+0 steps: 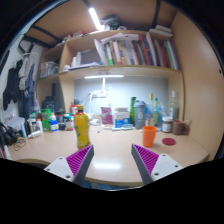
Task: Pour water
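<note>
You haven't started the pour yet, as far as this view shows. Your gripper [112, 168] sits at the bottom centre of the frame with its jaws spread apart and nothing between them; only bare table [110, 145] shows in the gap.

The likely water source is the yellow bottle [82, 130], standing upright left of centre, beyond the left pad [80, 160] and well clear of it. The likely receiver is the orange cup [149, 135], upright to the right of centre, beyond the right pad [145, 160]. The two stand well apart from each other, with open table between them. You can't tell from here whether the bottle has a cap on or whether the cup already holds anything.

Behind them, across the middle of the frame, a row of other bottles and jars crowds the back of the table, and a shelf [110, 70] of books fills the upper centre.

So everything is left: reach the bottle, close on it, lift, carry it to the cup, tip.
</note>
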Demonstrator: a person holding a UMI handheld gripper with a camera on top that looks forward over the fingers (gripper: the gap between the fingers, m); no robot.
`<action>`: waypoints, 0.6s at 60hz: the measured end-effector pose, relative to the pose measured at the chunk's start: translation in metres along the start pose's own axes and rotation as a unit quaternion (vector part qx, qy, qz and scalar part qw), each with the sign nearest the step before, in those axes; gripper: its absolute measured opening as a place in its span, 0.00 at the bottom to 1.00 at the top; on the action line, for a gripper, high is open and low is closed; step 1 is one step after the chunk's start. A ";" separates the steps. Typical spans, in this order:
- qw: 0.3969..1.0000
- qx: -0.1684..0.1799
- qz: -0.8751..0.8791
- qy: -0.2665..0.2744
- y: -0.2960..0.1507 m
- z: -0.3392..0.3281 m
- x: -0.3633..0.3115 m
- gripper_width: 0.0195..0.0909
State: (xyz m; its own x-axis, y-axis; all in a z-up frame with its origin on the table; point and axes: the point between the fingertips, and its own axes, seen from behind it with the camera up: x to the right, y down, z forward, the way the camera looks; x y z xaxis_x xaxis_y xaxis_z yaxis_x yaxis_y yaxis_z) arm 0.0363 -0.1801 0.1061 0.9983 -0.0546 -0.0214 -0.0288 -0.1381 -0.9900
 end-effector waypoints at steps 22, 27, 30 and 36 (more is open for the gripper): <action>0.998 -0.009 -0.011 -0.054 -0.003 0.141 -0.125 0.90; 0.999 -0.017 -0.021 -0.043 0.001 0.167 -0.131 0.90; 0.999 -0.017 -0.018 -0.034 0.001 0.182 -0.133 0.90; 0.999 -0.026 -0.012 -0.030 0.001 0.202 -0.133 0.74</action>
State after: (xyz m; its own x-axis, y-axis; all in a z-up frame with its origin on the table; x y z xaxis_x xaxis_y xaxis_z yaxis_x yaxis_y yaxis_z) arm -0.0867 0.0270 0.0795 0.9999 0.0078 -0.0076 -0.0060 -0.1908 -0.9816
